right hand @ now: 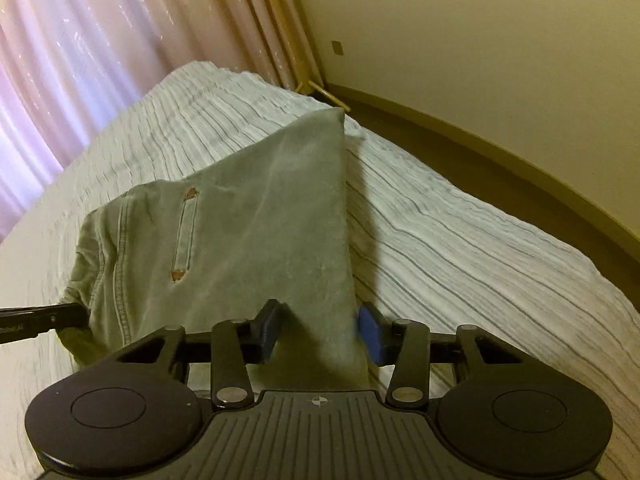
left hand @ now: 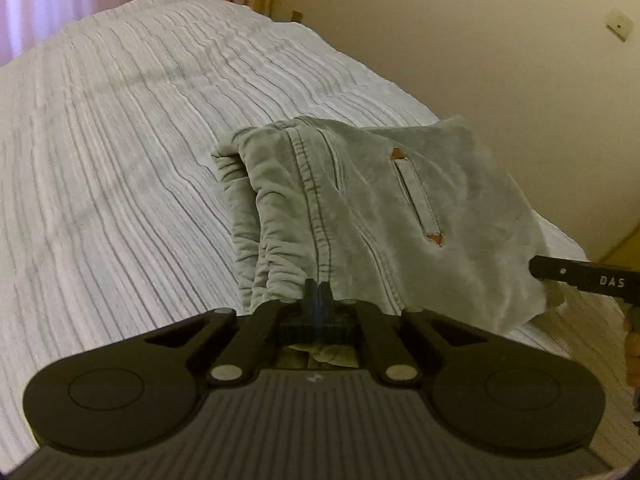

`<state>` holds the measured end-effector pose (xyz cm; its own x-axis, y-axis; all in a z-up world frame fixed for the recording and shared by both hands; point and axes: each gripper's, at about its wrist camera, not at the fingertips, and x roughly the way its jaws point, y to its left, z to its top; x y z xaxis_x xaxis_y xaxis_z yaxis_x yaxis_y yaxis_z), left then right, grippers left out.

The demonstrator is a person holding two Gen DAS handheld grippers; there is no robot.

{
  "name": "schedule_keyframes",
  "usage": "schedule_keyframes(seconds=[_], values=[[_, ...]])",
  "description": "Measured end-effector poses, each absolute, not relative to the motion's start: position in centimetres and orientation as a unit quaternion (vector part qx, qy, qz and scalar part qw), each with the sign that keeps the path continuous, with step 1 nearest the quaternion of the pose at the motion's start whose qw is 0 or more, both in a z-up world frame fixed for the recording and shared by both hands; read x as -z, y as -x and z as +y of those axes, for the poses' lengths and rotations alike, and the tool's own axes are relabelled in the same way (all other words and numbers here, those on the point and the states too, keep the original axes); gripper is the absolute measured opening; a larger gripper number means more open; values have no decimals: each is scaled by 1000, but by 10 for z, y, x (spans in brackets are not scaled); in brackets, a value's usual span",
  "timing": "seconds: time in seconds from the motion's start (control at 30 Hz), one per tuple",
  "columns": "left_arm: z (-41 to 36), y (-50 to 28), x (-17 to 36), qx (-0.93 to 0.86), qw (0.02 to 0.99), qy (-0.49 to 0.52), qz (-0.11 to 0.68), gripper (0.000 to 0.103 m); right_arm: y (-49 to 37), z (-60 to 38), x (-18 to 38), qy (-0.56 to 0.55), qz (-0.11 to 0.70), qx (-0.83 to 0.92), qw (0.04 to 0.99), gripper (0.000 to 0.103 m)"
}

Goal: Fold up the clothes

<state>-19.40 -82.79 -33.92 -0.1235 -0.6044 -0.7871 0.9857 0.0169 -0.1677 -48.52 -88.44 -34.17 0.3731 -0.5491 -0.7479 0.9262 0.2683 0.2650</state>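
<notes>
- A pair of grey-green trousers (left hand: 360, 208) lies bunched on a bed (left hand: 120, 140) with a ribbed pale cover, near the bed's right edge by the wall.
- The left gripper (left hand: 319, 292) has its fingers pressed together, pinching the gathered waistband beside a double-stitched seam.
- The right gripper (right hand: 320, 330) has its fingers spread, one on each side of the cloth's near edge, not clamped on it.
- A welt pocket (right hand: 185, 236) with brown corner tabs sits between the two tools.
- The garment's long axis runs away from both grippers toward the bed's far end, rising to a lifted corner.
- Judgement: the right gripper must close on the edge before any fold can be carried forward.
</notes>
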Motion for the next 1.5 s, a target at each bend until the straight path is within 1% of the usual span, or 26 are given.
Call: schedule_keyframes(seconds=[0.17, 0.3, 0.37, 0.5, 0.57, 0.67, 0.73, 0.77, 0.83, 0.87, 0.93, 1.1, 1.2, 1.3, 1.4, 1.5], values=[[-803, 206, 317, 639, 634, -245, 361, 2, 486, -856, 314, -330, 253, 491, 765, 44], [-799, 206, 319, 608, 642, -248, 395, 6, 472, -847, 325, -327, 293, 483, 757, 44], [-798, 209, 308, 594, 648, -254, 405, 6, 464, -846, 326, -315, 313, 486, 753, 44], [-776, 215, 272, 578, 667, -252, 397, 13, 462, -836, 299, -323, 306, 478, 757, 45], [-762, 217, 253, 568, 676, -247, 399, 15, 463, -826, 282, -324, 304, 477, 758, 45], [-739, 223, 225, 551, 690, -244, 401, 20, 466, -805, 255, -338, 299, 480, 752, 45], [-722, 230, 203, 544, 696, -239, 403, 25, 472, -789, 235, -356, 284, 478, 751, 45], [-714, 233, 194, 542, 697, -235, 405, 25, 475, -781, 226, -361, 278, 478, 751, 46], [-698, 241, 174, 543, 698, -230, 406, 28, 480, -764, 206, -363, 270, 480, 751, 62], [-690, 246, 164, 546, 698, -231, 402, 29, 482, -756, 196, -360, 266, 483, 752, 72], [-674, 256, 146, 552, 698, -233, 392, 34, 483, -742, 177, -354, 259, 484, 757, 72], [-633, 269, 105, 559, 708, -228, 366, 36, 484, -708, 130, -342, 242, 473, 775, 72], [-608, 274, 83, 560, 715, -225, 353, 39, 486, -688, 109, -333, 238, 471, 781, 72], [-587, 278, 67, 561, 719, -225, 343, 40, 487, -670, 93, -330, 240, 465, 786, 72], [-568, 280, 54, 562, 723, -226, 334, 44, 486, -652, 83, -321, 242, 463, 790, 72], [-552, 285, 45, 563, 723, -227, 330, 45, 486, -638, 77, -315, 249, 467, 788, 72]])
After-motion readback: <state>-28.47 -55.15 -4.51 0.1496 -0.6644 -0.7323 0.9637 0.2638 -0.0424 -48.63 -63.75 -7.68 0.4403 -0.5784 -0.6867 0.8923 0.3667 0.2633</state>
